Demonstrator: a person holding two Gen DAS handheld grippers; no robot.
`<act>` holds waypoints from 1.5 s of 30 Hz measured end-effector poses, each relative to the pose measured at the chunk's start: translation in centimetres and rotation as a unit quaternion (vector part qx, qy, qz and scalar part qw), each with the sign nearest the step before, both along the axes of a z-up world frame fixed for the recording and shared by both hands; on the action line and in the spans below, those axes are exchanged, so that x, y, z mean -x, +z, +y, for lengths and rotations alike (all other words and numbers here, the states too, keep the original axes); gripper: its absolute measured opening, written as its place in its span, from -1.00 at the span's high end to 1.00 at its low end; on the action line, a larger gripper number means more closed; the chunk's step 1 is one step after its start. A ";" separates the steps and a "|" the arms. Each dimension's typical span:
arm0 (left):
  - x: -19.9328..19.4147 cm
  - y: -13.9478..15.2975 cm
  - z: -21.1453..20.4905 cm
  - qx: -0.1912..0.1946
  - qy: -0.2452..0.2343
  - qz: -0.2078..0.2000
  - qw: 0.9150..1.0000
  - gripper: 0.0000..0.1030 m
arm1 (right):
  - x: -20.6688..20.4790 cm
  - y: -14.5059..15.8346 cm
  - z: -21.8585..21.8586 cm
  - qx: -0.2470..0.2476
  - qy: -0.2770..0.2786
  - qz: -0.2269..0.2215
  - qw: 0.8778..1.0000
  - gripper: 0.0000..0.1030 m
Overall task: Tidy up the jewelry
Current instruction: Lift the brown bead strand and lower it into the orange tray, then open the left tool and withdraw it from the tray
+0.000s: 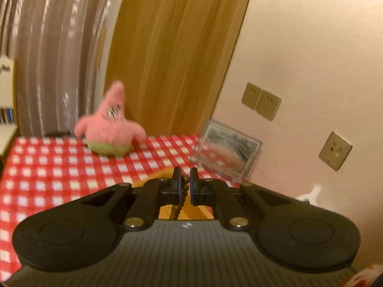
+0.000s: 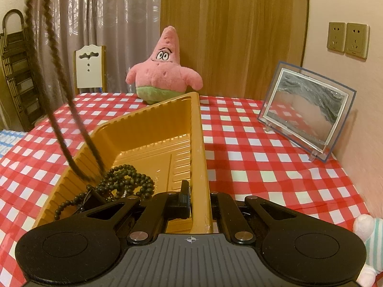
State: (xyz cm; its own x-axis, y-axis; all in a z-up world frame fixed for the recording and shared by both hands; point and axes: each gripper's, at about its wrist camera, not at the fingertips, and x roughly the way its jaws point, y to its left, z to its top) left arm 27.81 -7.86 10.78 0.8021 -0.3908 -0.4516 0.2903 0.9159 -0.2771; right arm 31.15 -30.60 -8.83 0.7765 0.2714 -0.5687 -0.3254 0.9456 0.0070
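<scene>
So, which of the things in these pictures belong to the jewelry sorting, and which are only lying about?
Belong to the job:
- brown bead strand, pinched in the left tool
- gold tray, its wall clamped by the right tool
- dark bead necklaces in the tray

Lying about:
- pink star plush
- framed sand picture
- checked tablecloth
- striped plush

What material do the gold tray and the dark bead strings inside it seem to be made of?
Gold tray: probably thin moulded plastic with a glossy metallic-gold finish, judging by the pressed ribs and soft highlights. Dark bead strings: small round matte beads, possibly wood or seed; the dull brown-black surface leaves it open.
</scene>
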 end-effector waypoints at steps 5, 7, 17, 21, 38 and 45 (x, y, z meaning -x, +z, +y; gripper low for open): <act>-2.2 -5.0 -0.5 0.022 0.000 0.076 0.997 0.90 | 0.0 0.0 0.0 0.000 -0.002 0.002 1.000 0.93; -2.9 -7.2 -0.6 0.028 0.003 0.110 0.994 0.90 | 0.0 0.0 0.0 0.000 -0.002 0.003 1.000 0.93; -4.4 -12.9 -1.2 0.027 -0.004 0.182 0.983 0.90 | 0.0 0.0 0.0 0.000 -0.003 0.004 1.000 0.93; -4.9 -12.9 -1.5 0.037 -0.013 0.184 0.982 0.75 | -0.1 -0.1 -0.1 0.001 -0.004 0.004 1.000 0.93; -2.6 -10.4 3.0 -0.066 0.072 0.130 0.987 0.35 | -0.1 -0.2 -0.1 -0.001 -0.005 0.005 1.000 0.94; -0.3 -11.9 6.6 -0.084 0.129 0.157 0.975 0.32 | -0.6 -0.1 0.1 -0.009 -0.011 0.009 1.000 0.94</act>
State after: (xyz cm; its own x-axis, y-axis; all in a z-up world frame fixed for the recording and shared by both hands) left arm 28.09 -1.27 -1.13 0.6758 -0.0931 -0.7312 -0.0315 0.9874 -0.1549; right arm 31.72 -30.54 -8.92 0.7716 0.2649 -0.5784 -0.3043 0.9521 0.0301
